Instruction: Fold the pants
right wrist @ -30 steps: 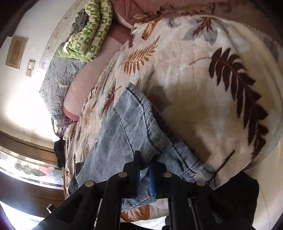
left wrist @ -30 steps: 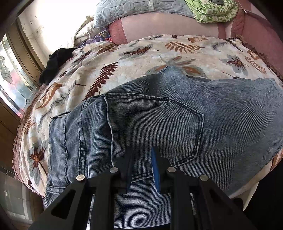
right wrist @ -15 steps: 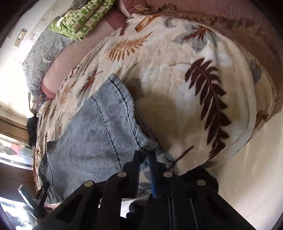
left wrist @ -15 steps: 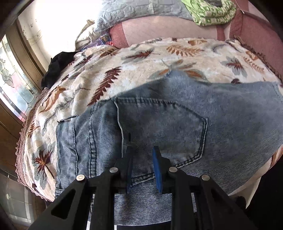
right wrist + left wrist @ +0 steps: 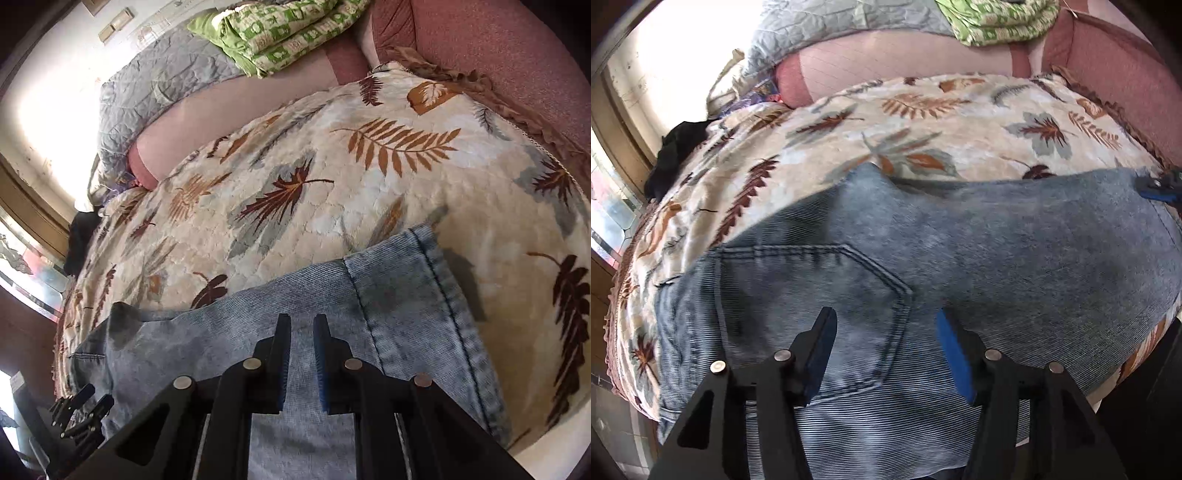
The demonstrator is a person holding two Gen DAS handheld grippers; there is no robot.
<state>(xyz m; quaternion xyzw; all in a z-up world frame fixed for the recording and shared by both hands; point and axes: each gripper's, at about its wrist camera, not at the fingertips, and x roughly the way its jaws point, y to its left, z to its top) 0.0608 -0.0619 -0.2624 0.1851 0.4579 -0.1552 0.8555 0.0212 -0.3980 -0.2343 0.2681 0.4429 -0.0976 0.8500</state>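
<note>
Light blue denim pants (image 5: 960, 258) lie flat across the near side of a leaf-print blanket (image 5: 923, 122) on a bed. My left gripper (image 5: 884, 325) is open and empty, hovering over the back pocket (image 5: 820, 295) at the waist end. My right gripper (image 5: 301, 325) hovers over the leg end (image 5: 406, 295) near the hem, its jaws a narrow gap apart with nothing between them. The right gripper also shows at the far right of the left wrist view (image 5: 1160, 184), and the left gripper at the lower left of the right wrist view (image 5: 81, 410).
A grey quilt (image 5: 155, 85) and a folded green blanket (image 5: 280, 29) lie at the head of the bed. A black cloth (image 5: 676, 155) sits at the blanket's left edge by a window. The blanket's far half lies bare beyond the pants.
The left gripper has opened and let go of the waist. The right gripper has let go of the hem, parted slightly and swung round over the leg. The pants now lie flat.
</note>
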